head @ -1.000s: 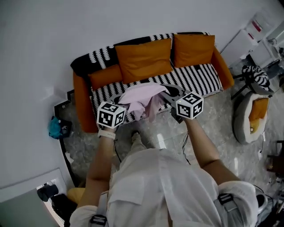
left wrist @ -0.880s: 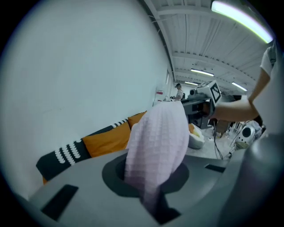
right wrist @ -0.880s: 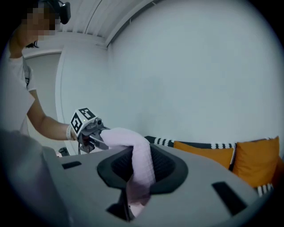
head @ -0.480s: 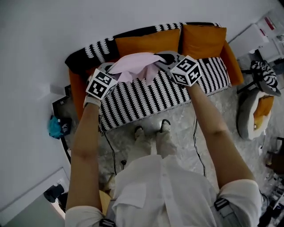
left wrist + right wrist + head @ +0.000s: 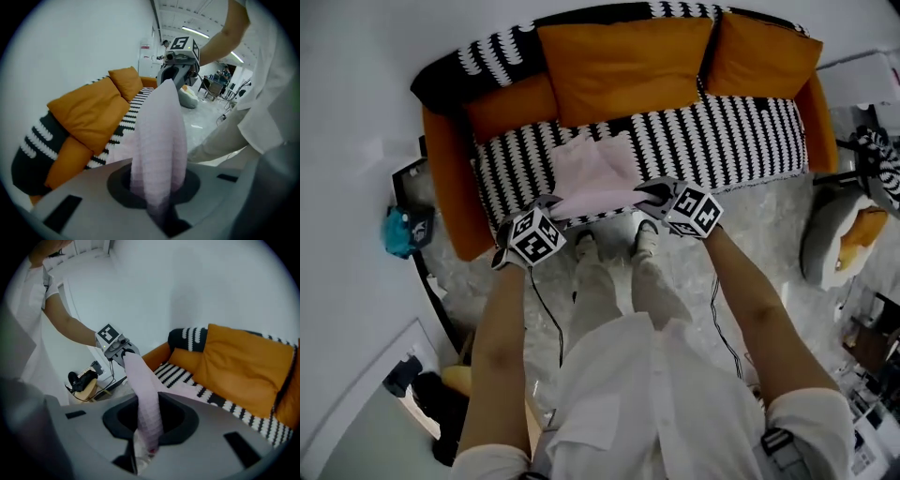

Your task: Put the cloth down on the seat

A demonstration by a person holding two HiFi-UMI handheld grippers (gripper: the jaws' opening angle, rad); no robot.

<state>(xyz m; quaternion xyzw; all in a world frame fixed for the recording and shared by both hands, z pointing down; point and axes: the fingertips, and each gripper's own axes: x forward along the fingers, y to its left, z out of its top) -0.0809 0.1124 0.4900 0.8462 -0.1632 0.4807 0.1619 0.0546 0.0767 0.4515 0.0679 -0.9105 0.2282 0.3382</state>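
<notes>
A pale pink cloth (image 5: 595,171) lies spread over the left part of the black-and-white striped sofa seat (image 5: 727,141). Its front edge is stretched between my two grippers at the seat's front edge. My left gripper (image 5: 554,202) is shut on the cloth's left front corner, and my right gripper (image 5: 650,193) is shut on the right front corner. In the left gripper view the cloth (image 5: 159,136) runs from the jaws of my left gripper (image 5: 160,208) to the right gripper (image 5: 169,78). In the right gripper view the cloth (image 5: 146,397) leaves my right gripper (image 5: 142,446) toward the left gripper (image 5: 123,351).
Orange cushions (image 5: 619,66) line the sofa's back, with orange armrests (image 5: 441,178) at both ends. The person's feet (image 5: 614,246) stand against the sofa's front. A teal object (image 5: 398,234) lies on the floor at left, and a round chair (image 5: 839,248) at right.
The cloth was held bunched in the air over the sofa. Both grippers have come back and down to the seat's front edge, and the cloth now lies flat on the seat.
</notes>
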